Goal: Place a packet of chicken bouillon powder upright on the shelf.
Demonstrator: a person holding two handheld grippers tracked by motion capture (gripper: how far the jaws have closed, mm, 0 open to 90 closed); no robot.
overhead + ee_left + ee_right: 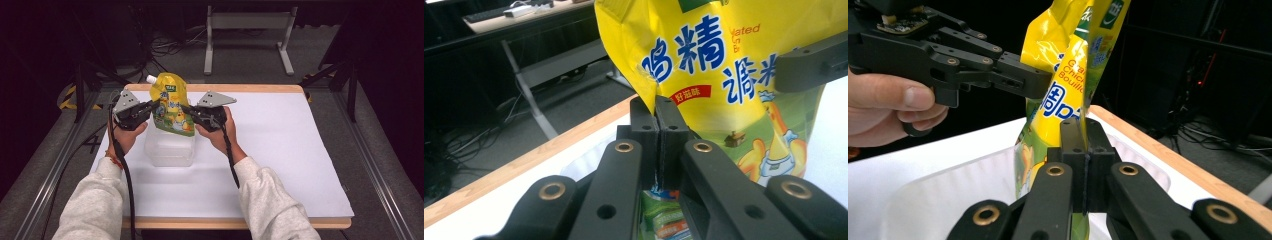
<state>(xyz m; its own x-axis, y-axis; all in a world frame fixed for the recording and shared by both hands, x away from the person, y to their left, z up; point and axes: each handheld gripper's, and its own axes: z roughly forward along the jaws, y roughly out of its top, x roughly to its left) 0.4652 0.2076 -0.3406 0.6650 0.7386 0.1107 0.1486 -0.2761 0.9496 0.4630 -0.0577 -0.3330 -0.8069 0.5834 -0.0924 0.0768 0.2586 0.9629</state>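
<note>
Surroundings: white counter [280, 150] with a wooden edge; dark floor beyond it, with a grey metal frame [248, 30] at 12 o'clock and loose cables on the floor at 11 o'clock. A clear tub [170, 147] sits on the counter directly under the pouch [172, 107]; in the right gripper view the tub's white rim curves around the pouch's lower end. Nothing stands between pouch and tub. The rest of the counter, from 3 to 5 o'clock, is bare.

Pouch: yellow, glossy, crinkled, with blue lettering, a red label, a green band near the top and a cartoon chicken low on the face. White spout cap at its upper corner (toward 11 o'clock in the high view).

Orientation: long axis near upright, top leaning slightly toward 11 o'clock, spout end up, bottom end down toward the tub's opening.

Position: held in the air above the tub, left of counter centre, between the two grippers.

Left gripper [156, 104]: fingers pressed together on the pouch's side edge (left gripper view shows the yellow film caught between them). It comes in from 9 o'clock.

Right gripper [184, 108]: fingers pressed together, pinching the opposite edge of the pouch from 3 o'clock.
</note>
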